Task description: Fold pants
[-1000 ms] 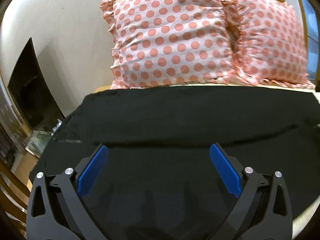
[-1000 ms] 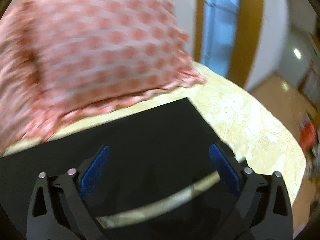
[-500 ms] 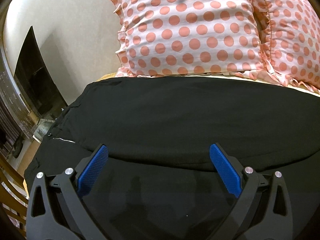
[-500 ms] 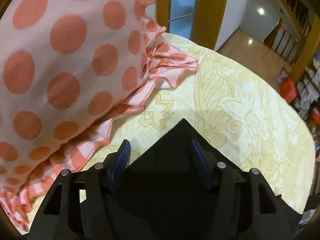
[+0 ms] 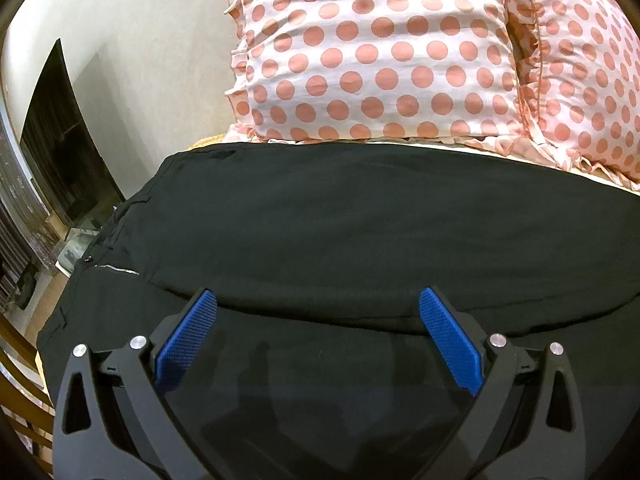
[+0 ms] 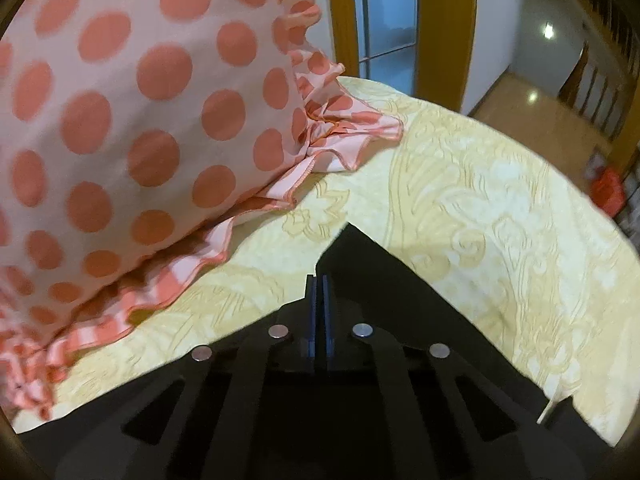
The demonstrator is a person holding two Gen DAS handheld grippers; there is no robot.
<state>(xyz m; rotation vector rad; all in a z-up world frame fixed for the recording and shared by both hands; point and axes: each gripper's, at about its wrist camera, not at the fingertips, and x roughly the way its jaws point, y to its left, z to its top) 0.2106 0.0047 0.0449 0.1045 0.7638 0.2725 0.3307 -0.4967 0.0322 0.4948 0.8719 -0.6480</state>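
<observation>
Right wrist view shows the right gripper (image 6: pixel 319 280) pinching the pants (image 6: pixel 360 260) hem corner on the bed (image 6: pixel 480 200), left gripper (image 5: pixel 318 300) spread above the leg-over-leg fold; next, carry the hem toward the waistband.

Pants (image 5: pixel 340 232): matt black woven cloth, smooth. Pillows (image 5: pixel 372 52): soft polka-dot cloth, ruffled edges. Bedspread (image 6: pixel 460 208): cream cloth, raised embossed pattern. Left gripper (image 5: pixel 318 312): matt black plastic, blue ribbed pads (image 5: pixel 188 336), shiny metal pins.

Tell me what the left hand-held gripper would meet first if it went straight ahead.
Probably the pants: the open left hand-held gripper hangs low over them. The pillow lies beyond; depth is unclear.
</observation>
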